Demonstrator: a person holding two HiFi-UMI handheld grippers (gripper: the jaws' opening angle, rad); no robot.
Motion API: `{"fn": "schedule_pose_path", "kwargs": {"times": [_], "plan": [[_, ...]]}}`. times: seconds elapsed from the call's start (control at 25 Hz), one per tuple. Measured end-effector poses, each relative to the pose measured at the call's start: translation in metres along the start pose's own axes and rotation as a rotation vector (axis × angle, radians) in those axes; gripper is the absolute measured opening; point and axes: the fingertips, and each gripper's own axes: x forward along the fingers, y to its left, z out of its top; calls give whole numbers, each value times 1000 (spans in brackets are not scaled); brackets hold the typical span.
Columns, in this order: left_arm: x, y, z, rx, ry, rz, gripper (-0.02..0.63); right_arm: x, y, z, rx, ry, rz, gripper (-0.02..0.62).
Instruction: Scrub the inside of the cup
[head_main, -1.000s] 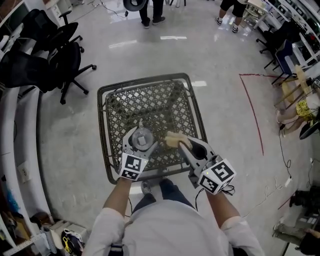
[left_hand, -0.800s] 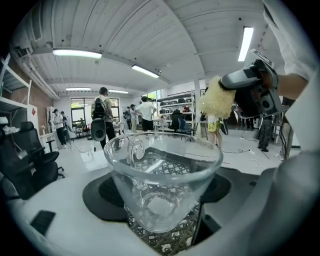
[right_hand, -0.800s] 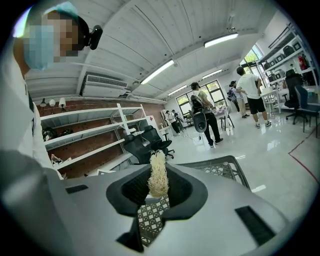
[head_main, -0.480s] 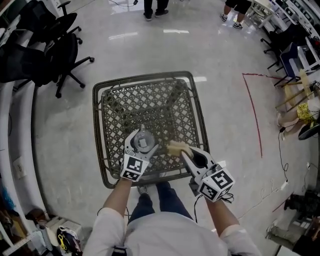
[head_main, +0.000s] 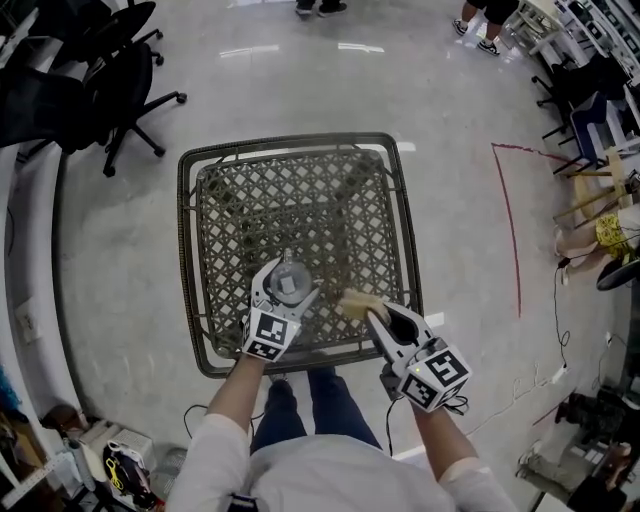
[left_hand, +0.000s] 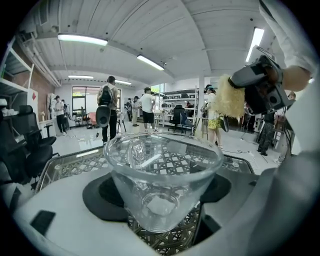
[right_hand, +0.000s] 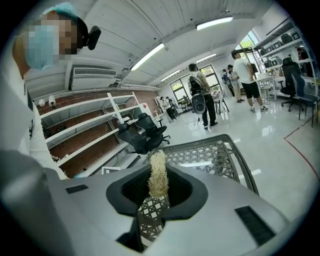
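A clear glass cup (left_hand: 162, 180) stands upright between the jaws of my left gripper (head_main: 287, 283), which is shut on it; the cup (head_main: 290, 279) shows from above over the near part of the table. My right gripper (head_main: 362, 305) is shut on a pale yellow loofah scrubber (right_hand: 158, 175), a fibrous tuft that sticks out past the jaws. The scrubber (head_main: 358, 303) hangs a short way to the right of the cup, apart from it. In the left gripper view the scrubber (left_hand: 230, 96) and the right gripper appear above and to the right of the cup's rim.
Both grippers hover over a square wicker lattice table (head_main: 300, 215) with a dark rim. Black office chairs (head_main: 95, 85) stand at the far left. A red tape line (head_main: 512, 225) runs on the floor at the right. People's feet (head_main: 480, 25) show at the far edge.
The head view has shifted, so the table sits higher and fuller in the picture. The two grippers keep their hold and the same spacing; the scrubber stays right of the cup.
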Motion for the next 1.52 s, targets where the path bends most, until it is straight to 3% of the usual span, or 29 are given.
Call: {"fn": "schedule_pose_path", "kwargs": {"times": [1.52], "plan": [[30,-3,-42,-31,-29,-28,391,23,-12,-35,14,84,26,86]]}}
